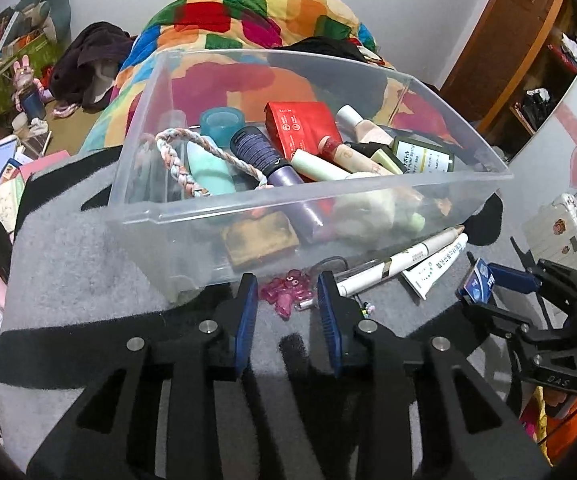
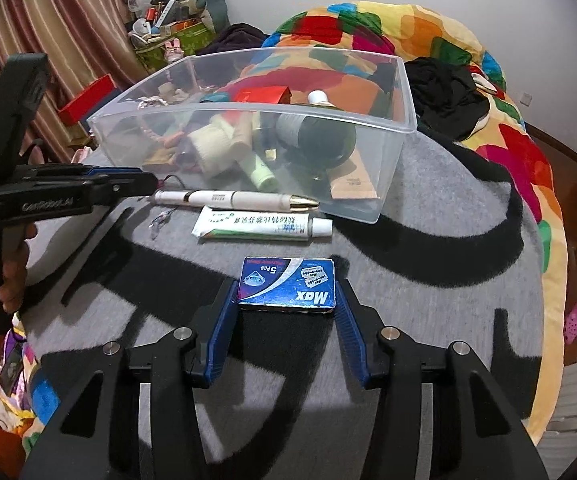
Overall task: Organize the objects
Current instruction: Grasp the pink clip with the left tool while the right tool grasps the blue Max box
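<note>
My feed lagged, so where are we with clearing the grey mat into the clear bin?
Done: the clear bin already holds bottles and tubes. In hand: right gripper clamps the blue razor blade box; left gripper brackets the pink charm. Left: white pen and ointment tube.

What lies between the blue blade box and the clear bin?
In the right wrist view, a white tube and a white pen lie side by side between the blue blade box and the clear bin.
</note>
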`<state>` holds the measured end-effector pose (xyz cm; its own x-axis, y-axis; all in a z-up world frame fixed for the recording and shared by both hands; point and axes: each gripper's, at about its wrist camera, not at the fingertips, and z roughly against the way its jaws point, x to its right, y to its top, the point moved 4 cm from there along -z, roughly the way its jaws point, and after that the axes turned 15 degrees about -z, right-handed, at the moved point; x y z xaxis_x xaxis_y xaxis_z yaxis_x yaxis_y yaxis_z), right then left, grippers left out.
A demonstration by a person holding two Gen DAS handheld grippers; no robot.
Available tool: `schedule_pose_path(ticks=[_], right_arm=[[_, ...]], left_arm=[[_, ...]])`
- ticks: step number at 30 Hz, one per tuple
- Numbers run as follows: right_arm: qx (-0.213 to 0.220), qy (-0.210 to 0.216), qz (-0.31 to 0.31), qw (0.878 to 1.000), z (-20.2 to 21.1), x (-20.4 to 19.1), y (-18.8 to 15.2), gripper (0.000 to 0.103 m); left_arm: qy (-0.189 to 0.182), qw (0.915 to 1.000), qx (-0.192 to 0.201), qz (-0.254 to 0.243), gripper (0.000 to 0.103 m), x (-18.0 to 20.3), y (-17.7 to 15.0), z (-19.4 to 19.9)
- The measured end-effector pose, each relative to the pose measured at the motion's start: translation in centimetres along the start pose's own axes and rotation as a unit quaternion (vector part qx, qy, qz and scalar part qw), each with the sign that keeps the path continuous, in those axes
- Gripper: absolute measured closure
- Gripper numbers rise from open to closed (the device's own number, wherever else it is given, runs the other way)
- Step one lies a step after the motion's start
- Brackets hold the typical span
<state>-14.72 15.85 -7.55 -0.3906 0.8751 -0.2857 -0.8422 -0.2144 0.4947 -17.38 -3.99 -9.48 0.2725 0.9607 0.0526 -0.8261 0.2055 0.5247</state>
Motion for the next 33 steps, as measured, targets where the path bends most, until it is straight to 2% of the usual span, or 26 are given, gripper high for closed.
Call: schedule_pose_path(ticks=[1, 4, 6, 8, 9, 11, 15, 20, 24, 27, 33], right_arm=[[0.000, 0.001, -0.001, 1.000, 0.1, 0.1, 0.0, 0.058], [0.002, 0.007, -0.002, 1.000, 0.5, 0.1, -0.1, 0.058], [0.005, 0.010, -0.003, 1.000, 0.8, 0.1, -0.1, 0.058], [0.007, 0.013, -0.003, 1.000, 1.1, 0.0, 0.0, 0.058], [0.009, 0.014, -0.003, 1.000, 1.2, 0.0, 0.0, 0.058], [0.014, 0.015, -0.005, 1.000, 1.5, -0.1, 0.1, 0.058], [0.031, 0.016, -0.007, 0.999, 2.7, 0.1, 0.4, 0.058], [0.059, 0.021, -0.015, 0.998, 4.4, 0.1, 1.5, 0.058], [0.074, 0.027, -0.021, 0.997, 4.9, -0.2, 2.4, 0.058], [0.076, 0.032, -0.019, 0.996, 4.8, -0.7, 2.7, 0.058], [0.087, 0.038, -0.022, 0.995, 5.1, -1.4, 4.2, 0.058]], left_arm=[[-0.002, 1.0000, -0.001, 0.004, 0.066, -0.2, 0.0, 0.0], [-0.014, 0.9999, 0.000, 0.009, 0.066, -0.5, -0.2, 0.0], [-0.022, 0.9998, 0.003, 0.002, 0.071, -0.1, -0.4, 0.1], [-0.033, 0.9993, -0.003, -0.020, 0.079, 1.1, -0.8, 0.1], [-0.025, 0.9991, -0.003, -0.034, 0.080, 1.7, -0.9, 0.2], [-0.010, 0.9975, -0.004, -0.070, 0.081, 3.3, -1.2, 0.4], [-0.021, 0.9964, 0.006, -0.082, 0.082, 4.6, -1.5, 1.5], [0.006, 0.9980, 0.031, -0.055, 0.082, 2.8, -0.7, 3.2], [0.016, 0.9997, 0.010, -0.018, 0.082, 0.8, 0.1, 1.5], [0.003, 1.0000, -0.006, 0.003, 0.079, 0.4, 0.0, -0.4], [0.013, 0.9995, -0.009, -0.027, 0.077, 1.7, 0.1, -0.4]])
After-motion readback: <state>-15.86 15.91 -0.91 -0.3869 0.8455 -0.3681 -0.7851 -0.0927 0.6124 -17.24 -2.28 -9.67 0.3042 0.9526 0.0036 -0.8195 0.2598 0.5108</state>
